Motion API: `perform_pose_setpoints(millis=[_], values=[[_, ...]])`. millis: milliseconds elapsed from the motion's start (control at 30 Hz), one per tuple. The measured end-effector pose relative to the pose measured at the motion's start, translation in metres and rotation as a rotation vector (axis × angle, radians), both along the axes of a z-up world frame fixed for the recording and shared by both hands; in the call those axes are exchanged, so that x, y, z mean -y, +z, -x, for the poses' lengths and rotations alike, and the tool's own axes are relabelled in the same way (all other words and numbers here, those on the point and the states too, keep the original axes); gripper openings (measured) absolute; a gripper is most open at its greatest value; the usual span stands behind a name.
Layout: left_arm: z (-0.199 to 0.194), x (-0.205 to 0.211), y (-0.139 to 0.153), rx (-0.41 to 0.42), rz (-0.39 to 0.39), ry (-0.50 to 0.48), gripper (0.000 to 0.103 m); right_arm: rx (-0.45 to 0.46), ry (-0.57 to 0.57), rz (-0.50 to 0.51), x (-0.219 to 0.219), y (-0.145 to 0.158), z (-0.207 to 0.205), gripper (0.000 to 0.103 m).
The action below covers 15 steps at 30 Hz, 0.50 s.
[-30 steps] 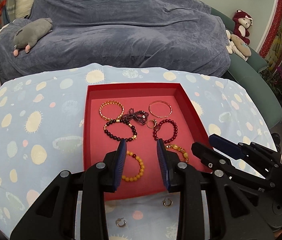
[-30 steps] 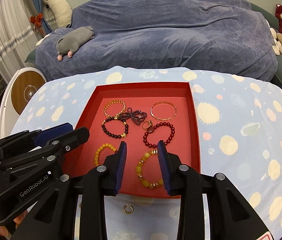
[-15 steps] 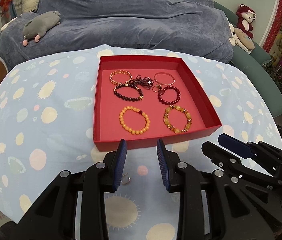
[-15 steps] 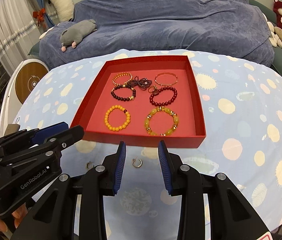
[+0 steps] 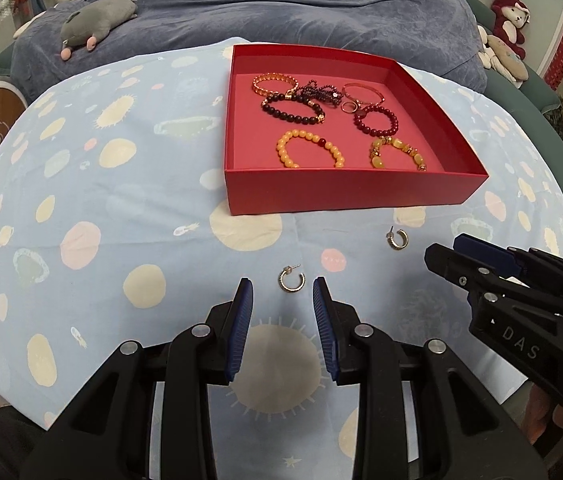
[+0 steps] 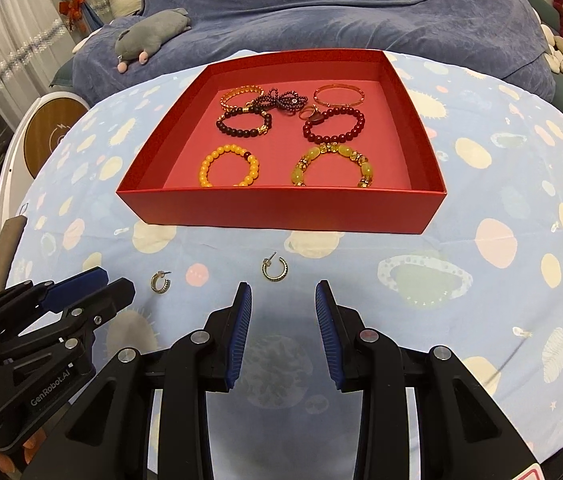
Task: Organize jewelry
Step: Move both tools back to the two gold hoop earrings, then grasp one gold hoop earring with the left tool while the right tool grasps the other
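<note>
**Carrier.** Table under a blue spotted cloth [image 5: 93, 184].

**Box** [image 5: 345, 196]. Red, open-topped, on the far half of the table, its near wall facing the grippers. It holds the sorted pieces: two yellow bead bracelets [image 5: 308, 153] by the near wall, dark and red bead bracelets and thin bangles toward the far wall, loosely touching in the middle.

**Left earring** [image 5: 292, 279]. Small gold hoop with post, flat on the cloth between the box's near wall and the near table edge.

**Right earring** [image 6: 275, 269]. Matching hoop, same strip of cloth, apart from the first and nearer the table's right side.

**Left gripper** [image 5: 282, 295]. Jaws spread, nothing between the pads; tips just short of the left earring, which lies centred ahead of the gap.

**Right gripper** [image 6: 282, 299]. Jaws likewise spread and empty; the right earring sits just beyond the tips, slightly toward its left pad.

**Step in hand (judged).** Picking the two loose earrings off the cloth for the box.

**Handling notes (judged).** The hoops are thin and flat, so the pads need to reach the cloth on either side of the ring before closing. Nudge the right gripper sideways to centre its hoop. Close slowly, since a hoop may skid or the cloth may bunch between the pads. Lift clear of the near wall before releasing over bare floor in the box.
</note>
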<state>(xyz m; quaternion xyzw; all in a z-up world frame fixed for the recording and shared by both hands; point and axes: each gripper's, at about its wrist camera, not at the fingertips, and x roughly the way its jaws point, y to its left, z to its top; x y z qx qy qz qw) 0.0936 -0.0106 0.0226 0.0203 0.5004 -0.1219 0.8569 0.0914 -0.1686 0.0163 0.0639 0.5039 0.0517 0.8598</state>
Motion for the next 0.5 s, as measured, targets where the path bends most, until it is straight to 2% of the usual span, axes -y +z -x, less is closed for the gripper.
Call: perform_pose_setpoints(millis=[100, 233, 500], values=[[-0.001, -0.003, -0.005, -0.008, 0.017, 0.004, 0.030, -0.009, 0.007, 0.001, -0.004, -0.007, -0.005, 0.033], [-0.003, -0.005, -0.011, -0.019, 0.030, 0.012, 0.036, -0.023, 0.012, -0.004, -0.006, -0.014, -0.011, 0.033], [-0.006, -0.004, -0.020, -0.035, 0.034, 0.004, 0.036, -0.037, 0.027, 0.004, -0.013, -0.025, -0.021, 0.033]])
